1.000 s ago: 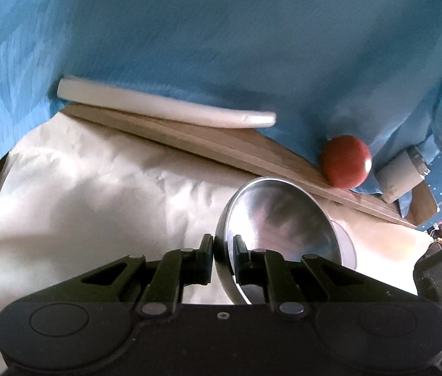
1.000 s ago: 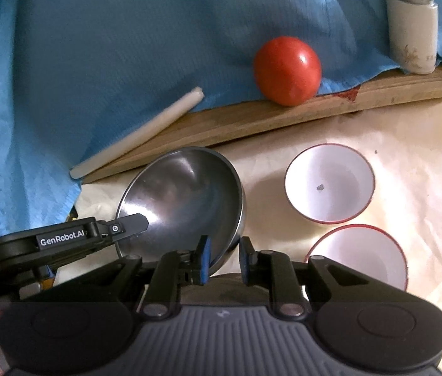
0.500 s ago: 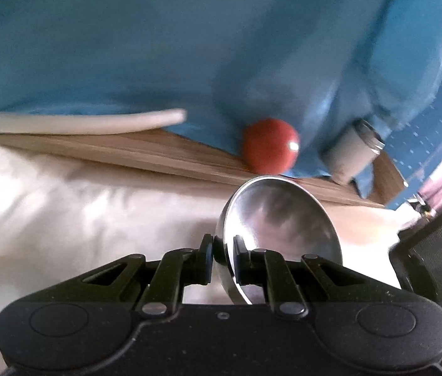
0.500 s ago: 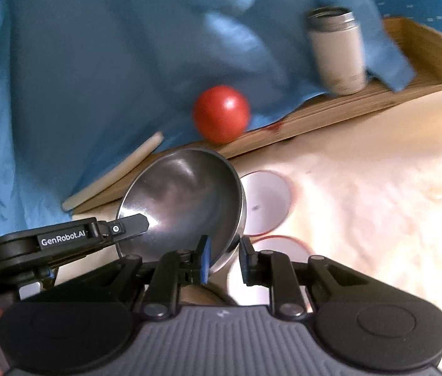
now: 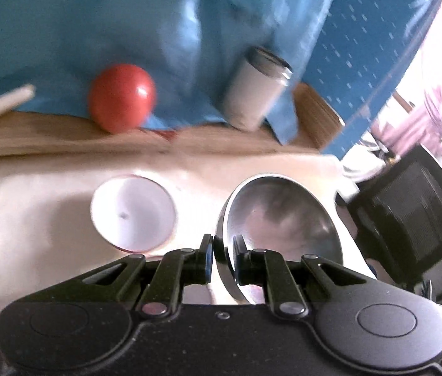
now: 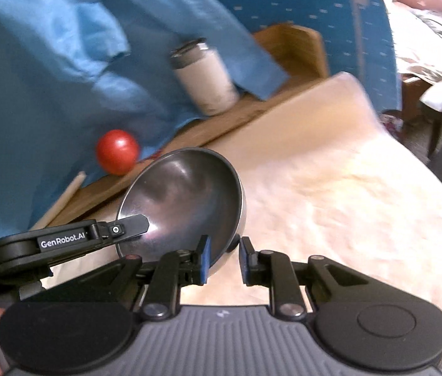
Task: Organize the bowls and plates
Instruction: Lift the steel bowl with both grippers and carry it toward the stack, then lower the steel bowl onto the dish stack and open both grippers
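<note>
— What does the left wrist view add?
— A white bowl (image 5: 133,213) on the cream cloth (image 5: 33,219), hidden from the right camera. The left gripper (image 5: 223,258) pinches the steel bowl (image 5: 280,219)'s rim.
— And the right view?
— The right gripper (image 6: 224,258) nips the opposite rim; the bowl hangs tilted above the cloth, below the red ball (image 6: 117,151) and white canister (image 6: 205,78).

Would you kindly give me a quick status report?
Both grippers, left and right, clamped on the steel bowl rim. Bowl tilted, off the table. White bowl sits nearby.
</note>
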Motion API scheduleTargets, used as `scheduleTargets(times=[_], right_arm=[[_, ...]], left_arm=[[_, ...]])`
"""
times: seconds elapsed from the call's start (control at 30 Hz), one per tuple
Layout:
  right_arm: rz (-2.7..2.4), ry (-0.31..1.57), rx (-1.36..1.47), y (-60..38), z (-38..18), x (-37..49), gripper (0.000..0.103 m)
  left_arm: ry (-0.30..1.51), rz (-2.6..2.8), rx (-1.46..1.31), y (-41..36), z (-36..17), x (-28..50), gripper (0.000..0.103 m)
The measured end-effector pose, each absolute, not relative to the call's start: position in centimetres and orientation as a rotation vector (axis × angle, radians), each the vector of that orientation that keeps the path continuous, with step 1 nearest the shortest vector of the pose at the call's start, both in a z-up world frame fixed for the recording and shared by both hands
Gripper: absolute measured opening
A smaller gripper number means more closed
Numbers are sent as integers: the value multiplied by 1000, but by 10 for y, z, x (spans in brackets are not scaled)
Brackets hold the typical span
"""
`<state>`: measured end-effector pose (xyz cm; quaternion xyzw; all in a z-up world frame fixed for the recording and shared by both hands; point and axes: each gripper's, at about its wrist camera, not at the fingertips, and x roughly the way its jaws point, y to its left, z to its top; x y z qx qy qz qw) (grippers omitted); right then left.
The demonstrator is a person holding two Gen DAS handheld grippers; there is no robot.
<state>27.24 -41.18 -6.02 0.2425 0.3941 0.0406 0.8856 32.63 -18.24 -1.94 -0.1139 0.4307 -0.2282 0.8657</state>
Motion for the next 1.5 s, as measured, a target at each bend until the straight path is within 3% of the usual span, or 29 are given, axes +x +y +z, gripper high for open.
scheduleTargets(times=[0.4,1.03,1.23,1.5], right_arm=[[34,915,558,-457,-92,246,22],[158,990,529,-462,-112,243,22],[199,977,521,-467,-112,245,32],[231,938,524,-481,-106,245,56]], left_arm=[[1042,-545,-167,-240,-56,312,14],[1107,-421,-188,-238,-76,290,16],[1110,-385,-219,-235,-79,285,23],[1065,-324,-242,-222,-67,275,60]])
